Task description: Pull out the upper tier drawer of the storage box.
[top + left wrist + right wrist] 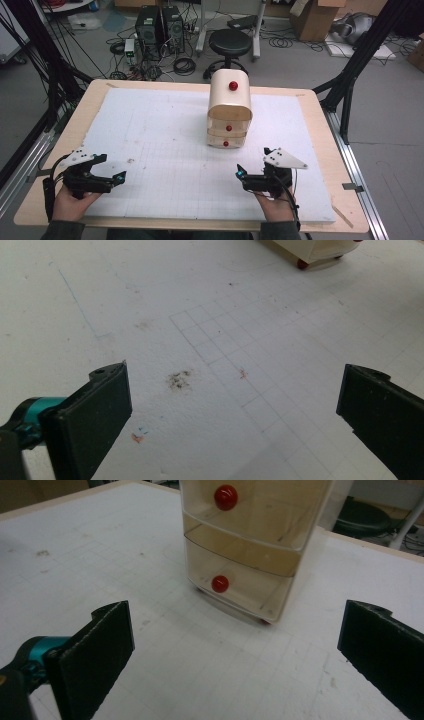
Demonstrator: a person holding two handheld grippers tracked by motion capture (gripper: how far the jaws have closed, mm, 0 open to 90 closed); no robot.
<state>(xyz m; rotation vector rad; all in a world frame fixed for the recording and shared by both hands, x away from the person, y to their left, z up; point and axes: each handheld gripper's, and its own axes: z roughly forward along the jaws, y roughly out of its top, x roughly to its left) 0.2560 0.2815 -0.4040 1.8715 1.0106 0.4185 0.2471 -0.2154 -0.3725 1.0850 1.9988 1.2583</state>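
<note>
White foam board (165,130), ruled with a faint grid, covers a pale wooden table (90,100).

Left gripper (111,170): near left of the board, held in a hand (70,202), grey plate on top, jaws spread wide and holding nothing. The high view shows its body and cable; the left gripper view (235,405) shows the two black jaws wide apart over bare board, with a dark smudge (179,380) and small red marks between them, detail too fine to read from above.

Drawer unit (229,107): cream plastic, rounded top, standing on the far middle of the board, well apart from both grippers. The high view shows three red knobs, one on the top face and two on the near front. The right gripper view shows the drawer unit (250,550) close, with see-through drawer fronts and two red knobs; its top is cut off by the frame. The left gripper view catches just a bottom corner at the far right edge (315,250).

Right gripper (251,162): near right of the board, held in the other hand (275,207), jaws likewise wide apart and empty, pointed at the drawers in the right gripper view (235,645).

Drawer contents: cannot be made out. Black stool (230,44), computer towers (160,30) and cables lie on the floor beyond the table.
</note>
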